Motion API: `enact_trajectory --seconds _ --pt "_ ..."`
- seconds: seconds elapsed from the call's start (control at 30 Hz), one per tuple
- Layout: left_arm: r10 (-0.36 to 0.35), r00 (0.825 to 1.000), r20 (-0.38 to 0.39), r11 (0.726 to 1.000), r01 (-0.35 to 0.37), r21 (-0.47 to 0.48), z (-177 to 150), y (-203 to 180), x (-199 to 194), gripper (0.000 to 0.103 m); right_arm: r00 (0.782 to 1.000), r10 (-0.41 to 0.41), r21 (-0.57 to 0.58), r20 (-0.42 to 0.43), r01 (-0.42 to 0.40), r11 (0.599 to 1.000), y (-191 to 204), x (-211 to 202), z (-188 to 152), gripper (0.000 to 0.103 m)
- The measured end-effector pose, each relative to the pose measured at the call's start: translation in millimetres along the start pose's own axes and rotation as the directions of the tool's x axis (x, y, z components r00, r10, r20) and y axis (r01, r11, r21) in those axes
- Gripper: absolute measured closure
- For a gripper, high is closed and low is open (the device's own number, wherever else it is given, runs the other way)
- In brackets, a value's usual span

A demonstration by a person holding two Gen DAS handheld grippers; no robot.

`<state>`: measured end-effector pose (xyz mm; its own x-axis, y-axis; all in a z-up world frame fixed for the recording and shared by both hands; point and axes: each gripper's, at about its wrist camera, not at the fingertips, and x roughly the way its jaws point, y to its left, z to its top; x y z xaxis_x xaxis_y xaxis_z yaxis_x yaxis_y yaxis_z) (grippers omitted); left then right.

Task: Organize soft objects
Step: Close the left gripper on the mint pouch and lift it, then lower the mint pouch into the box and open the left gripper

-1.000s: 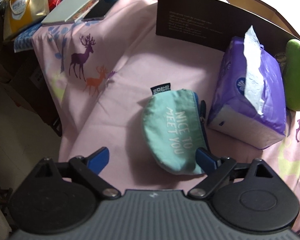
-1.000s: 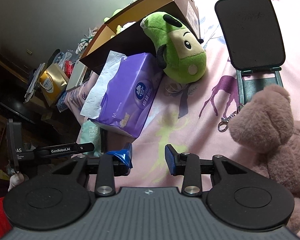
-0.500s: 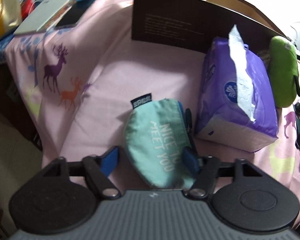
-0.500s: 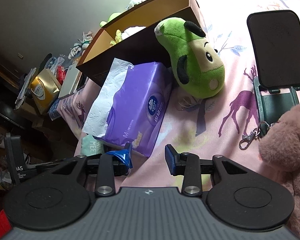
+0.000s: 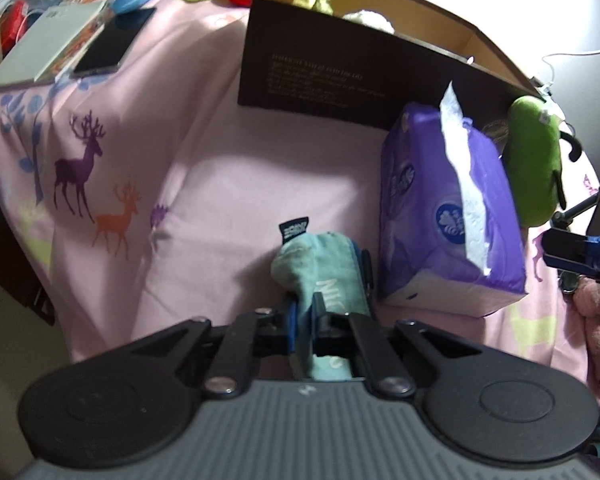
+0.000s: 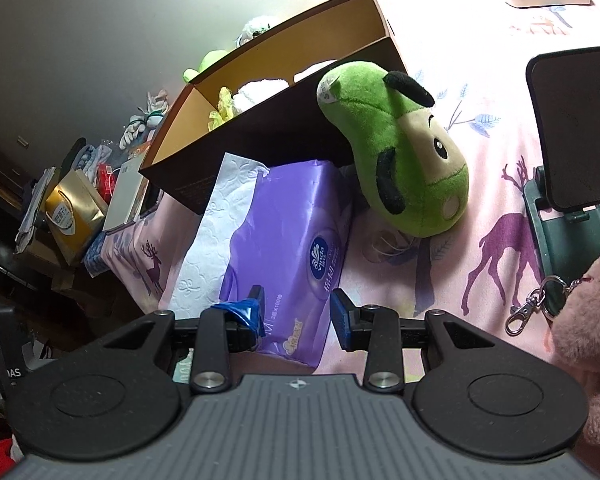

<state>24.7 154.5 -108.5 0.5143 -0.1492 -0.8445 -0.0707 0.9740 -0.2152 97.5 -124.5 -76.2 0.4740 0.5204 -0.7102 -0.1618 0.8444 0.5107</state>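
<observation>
Your pink deer-print cloth (image 5: 228, 184) covers the worktop. Left gripper (image 5: 304, 320) has just clenched the mint fabric pouch (image 5: 324, 276) beside the purple tissue pack (image 6: 288, 240); only the right view shows right gripper (image 6: 296, 316) released.

Left view: I look steeply down, close over the pouch (image 5: 324, 280).
Right view: I look down, close over the tissue pack (image 6: 284, 240).
Shared: tissue pack (image 5: 452, 216), green plush (image 5: 534, 168), box (image 5: 320, 76).

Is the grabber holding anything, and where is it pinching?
The left gripper pinches the teal pouch near its middle. The right gripper holds nothing.
</observation>
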Motion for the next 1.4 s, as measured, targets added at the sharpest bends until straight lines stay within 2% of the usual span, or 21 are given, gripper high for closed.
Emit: enact_trajectory --seconds 0.13,0.23,0.37,0.43,0.6,0.7,0.93,1.07,1.2,1.23,1.27,1.3,1.37,1.4 --pt "-0.032 0.999 0.037 0.999 0.031 0.036 14 2 -21 0.102 1.0 -0.015 0.018 0.01 0.014 1.0 -2 -1 3 0.083" --pt "-0.073 0.993 0.096 0.995 0.066 0.068 31 1 -44 0.102 1.0 -0.024 0.033 0.019 0.024 0.999 -5 -2 4 0.083" --pt "-0.127 0.976 0.179 0.988 0.108 0.111 61 -7 -65 0.102 0.999 -0.032 0.053 0.033 0.03 0.998 -10 -4 4 0.083" --pt "-0.158 0.961 0.226 0.983 0.131 0.131 80 -12 -72 0.102 0.999 -0.034 0.064 0.041 0.031 0.997 -12 -5 4 0.083" --pt "-0.162 0.932 0.324 0.979 0.111 0.171 134 -27 -73 0.102 0.997 -0.046 0.092 0.066 0.039 0.995 -18 -10 4 0.083" --pt "-0.153 0.926 0.346 0.979 0.093 0.183 166 -33 -57 0.102 0.995 -0.057 0.118 0.086 0.046 0.992 -25 -14 4 0.083" --pt "-0.078 0.95 0.303 0.992 0.043 0.121 211 -32 5 0.102 0.989 -0.089 0.176 0.118 0.068 0.982 -38 -22 5 0.083" --pt "-0.065 0.97 0.233 0.993 0.04 0.108 218 -29 40 0.101 0.987 -0.104 0.199 0.122 0.078 0.977 -43 -20 8 0.084" --pt "-0.008 0.985 0.172 0.995 -0.009 0.094 217 -23 67 0.096 0.987 -0.108 0.204 0.117 0.083 0.975 -44 -16 11 0.083" --pt "0.001 0.987 0.159 0.996 -0.015 0.09 217 -21 71 0.081 0.987 -0.109 0.202 0.115 0.084 0.976 -44 -15 11 0.084" --pt "0.012 0.987 0.157 0.995 -0.027 0.091 215 -20 73 0.062 0.988 -0.11 0.201 0.112 0.086 0.976 -43 -13 12 0.083" --pt "0.012 0.986 0.166 0.994 -0.03 0.109 214 -21 72 0.055 0.988 -0.111 0.2 0.109 0.087 0.976 -43 -12 14 0.083" --pt "0.043 0.982 0.185 0.989 -0.068 0.131 211 -25 68 0.022 0.988 -0.114 0.198 0.105 0.091 0.976 -43 -10 15 0.083" --pt "0.063 0.976 0.207 0.985 -0.095 0.146 208 -28 65 0.018 0.988 -0.114 0.197 0.103 0.092 0.976 -42 -10 15 0.083"
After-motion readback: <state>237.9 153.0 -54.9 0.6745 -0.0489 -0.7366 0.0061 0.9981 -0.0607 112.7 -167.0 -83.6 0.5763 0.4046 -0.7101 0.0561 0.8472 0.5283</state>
